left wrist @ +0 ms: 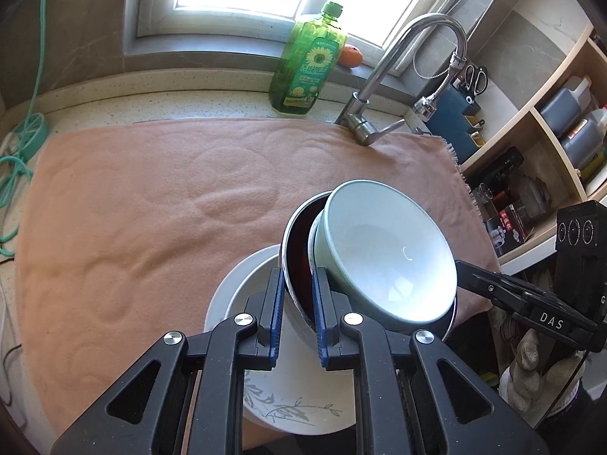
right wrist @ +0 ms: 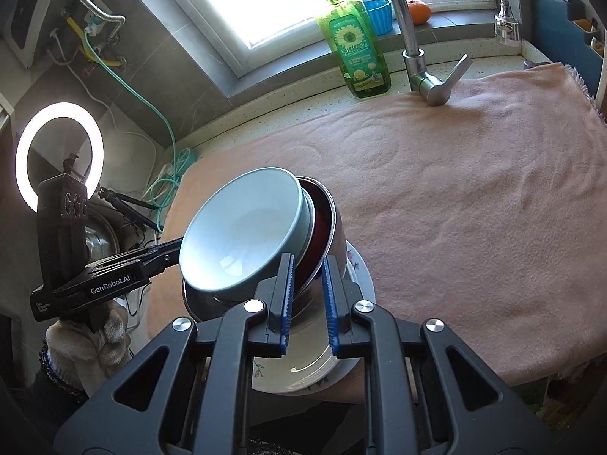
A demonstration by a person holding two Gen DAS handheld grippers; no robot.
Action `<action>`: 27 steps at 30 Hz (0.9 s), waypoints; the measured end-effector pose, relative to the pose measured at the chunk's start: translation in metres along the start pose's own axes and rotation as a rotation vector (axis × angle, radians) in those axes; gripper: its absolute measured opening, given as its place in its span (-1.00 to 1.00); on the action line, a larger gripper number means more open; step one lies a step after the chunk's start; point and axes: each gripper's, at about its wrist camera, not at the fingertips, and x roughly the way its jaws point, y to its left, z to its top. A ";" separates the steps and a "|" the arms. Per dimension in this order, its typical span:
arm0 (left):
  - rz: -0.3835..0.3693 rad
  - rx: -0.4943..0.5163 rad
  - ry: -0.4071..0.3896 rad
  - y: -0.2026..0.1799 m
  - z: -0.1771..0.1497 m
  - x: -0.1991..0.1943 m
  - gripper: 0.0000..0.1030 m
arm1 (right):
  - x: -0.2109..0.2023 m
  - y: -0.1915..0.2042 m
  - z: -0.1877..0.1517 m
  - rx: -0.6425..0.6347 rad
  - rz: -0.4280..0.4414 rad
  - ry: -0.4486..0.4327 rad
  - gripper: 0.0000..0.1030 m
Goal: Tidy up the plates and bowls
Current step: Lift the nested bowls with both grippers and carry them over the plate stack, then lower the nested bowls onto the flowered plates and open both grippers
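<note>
A steel bowl (left wrist: 294, 265) with a dark red inside holds a pale blue bowl (left wrist: 387, 254) nested in it, both tilted above a white plate (left wrist: 224, 295) with a leaf pattern on the pink towel. My left gripper (left wrist: 297, 276) is shut on the steel bowl's rim. In the right wrist view my right gripper (right wrist: 307, 265) is shut on the opposite rim of the steel bowl (right wrist: 334, 227), with the blue bowl (right wrist: 242, 235) inside and the plate (right wrist: 364, 288) below. The right gripper also shows at the right of the left wrist view (left wrist: 466, 269).
The pink towel (left wrist: 151, 208) covers the counter. A green soap bottle (left wrist: 307, 68), a faucet (left wrist: 383, 76) and an orange (left wrist: 349, 55) stand at the back. Shelves with bottles (left wrist: 561, 121) are at right. A ring light (right wrist: 57, 155) and green hose (right wrist: 159, 121) are at left.
</note>
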 end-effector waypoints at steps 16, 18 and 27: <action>-0.004 -0.051 0.021 0.016 -0.025 -0.004 -0.76 | 0.006 0.013 -0.023 -0.008 0.011 0.053 -0.72; -0.003 -0.046 0.023 0.017 -0.026 -0.004 -0.76 | 0.007 0.013 -0.026 -0.015 0.011 0.063 -0.72; -0.027 -0.035 0.038 0.020 -0.030 -0.008 -0.77 | 0.012 0.010 -0.037 0.004 0.042 0.132 -0.72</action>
